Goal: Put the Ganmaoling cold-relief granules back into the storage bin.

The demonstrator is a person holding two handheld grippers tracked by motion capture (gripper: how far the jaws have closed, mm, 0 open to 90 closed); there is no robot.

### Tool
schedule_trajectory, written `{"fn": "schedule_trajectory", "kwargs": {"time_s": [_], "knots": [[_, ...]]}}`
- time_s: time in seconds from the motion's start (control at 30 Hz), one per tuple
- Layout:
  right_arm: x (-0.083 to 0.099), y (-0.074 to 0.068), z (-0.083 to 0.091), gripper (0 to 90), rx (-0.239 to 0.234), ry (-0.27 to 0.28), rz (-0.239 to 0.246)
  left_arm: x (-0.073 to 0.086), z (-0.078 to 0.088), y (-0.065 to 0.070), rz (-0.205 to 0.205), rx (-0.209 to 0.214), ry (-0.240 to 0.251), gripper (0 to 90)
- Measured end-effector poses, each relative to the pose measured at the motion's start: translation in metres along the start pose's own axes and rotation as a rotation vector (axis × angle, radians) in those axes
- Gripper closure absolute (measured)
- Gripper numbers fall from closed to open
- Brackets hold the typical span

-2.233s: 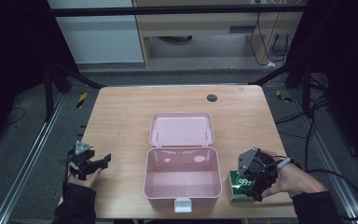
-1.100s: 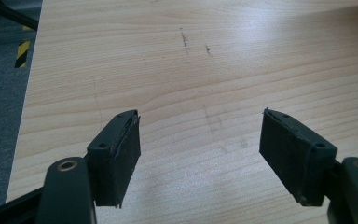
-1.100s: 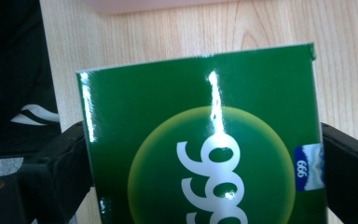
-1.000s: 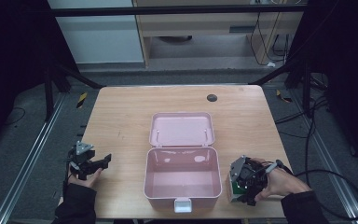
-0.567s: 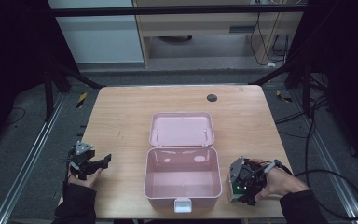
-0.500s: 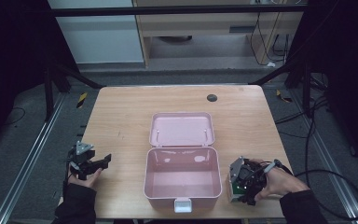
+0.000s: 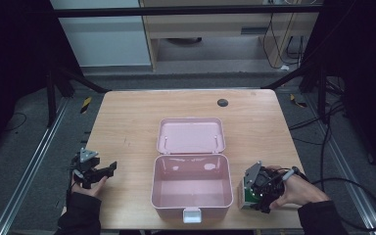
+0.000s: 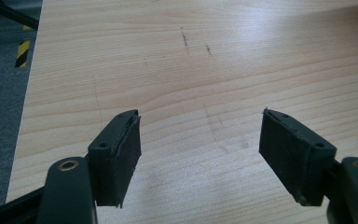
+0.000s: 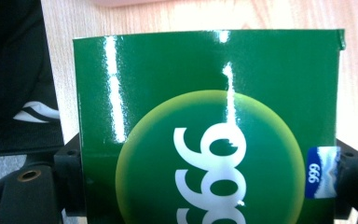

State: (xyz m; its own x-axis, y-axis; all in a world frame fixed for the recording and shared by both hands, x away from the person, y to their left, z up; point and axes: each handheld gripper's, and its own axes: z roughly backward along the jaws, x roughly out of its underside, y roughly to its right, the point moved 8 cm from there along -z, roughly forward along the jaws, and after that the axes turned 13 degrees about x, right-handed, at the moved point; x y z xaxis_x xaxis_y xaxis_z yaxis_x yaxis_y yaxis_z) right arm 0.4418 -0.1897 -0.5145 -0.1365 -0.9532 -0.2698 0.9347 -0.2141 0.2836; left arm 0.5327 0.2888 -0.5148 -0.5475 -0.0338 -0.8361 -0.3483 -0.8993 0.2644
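Between right gripper [image 9: 209, 186] jaws, just closing: green box [image 9: 209, 116], clamped. Pink case [image 7: 192, 188] beside, on wood table [image 7: 127, 117]. Left gripper [image 8: 200, 154] jaws apart.

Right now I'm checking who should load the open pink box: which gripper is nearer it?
Right. The right gripper, jaws just closing on the green carton, sits beside the pink box; the left gripper waits farther away.

Wooden table [image 7: 127, 117] on grey floor [image 7: 24, 147] (dark surroundings), pale cabinet [image 7: 103, 39] behind.
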Motion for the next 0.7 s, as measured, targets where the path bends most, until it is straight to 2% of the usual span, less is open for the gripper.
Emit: {"fn": "schedule_trajectory", "kwargs": {"time_s": [0.3,0.4,0.7], "knots": [[-0.001,0.007,0.025,16.2,0.026,0.024,-0.028,0.001,-0.001,0.0,-0.001,-0.004,-0.002,28.6],[-0.003,0.009,0.033,16.3,0.031,0.038,-0.06,0.001,-0.001,0.0,-0.001,-0.006,-0.006,28.8],[-0.013,0.023,0.061,16.3,0.08,0.089,-0.074,0.001,0.0,0.0,-0.003,-0.011,-0.006,29.1]]}}
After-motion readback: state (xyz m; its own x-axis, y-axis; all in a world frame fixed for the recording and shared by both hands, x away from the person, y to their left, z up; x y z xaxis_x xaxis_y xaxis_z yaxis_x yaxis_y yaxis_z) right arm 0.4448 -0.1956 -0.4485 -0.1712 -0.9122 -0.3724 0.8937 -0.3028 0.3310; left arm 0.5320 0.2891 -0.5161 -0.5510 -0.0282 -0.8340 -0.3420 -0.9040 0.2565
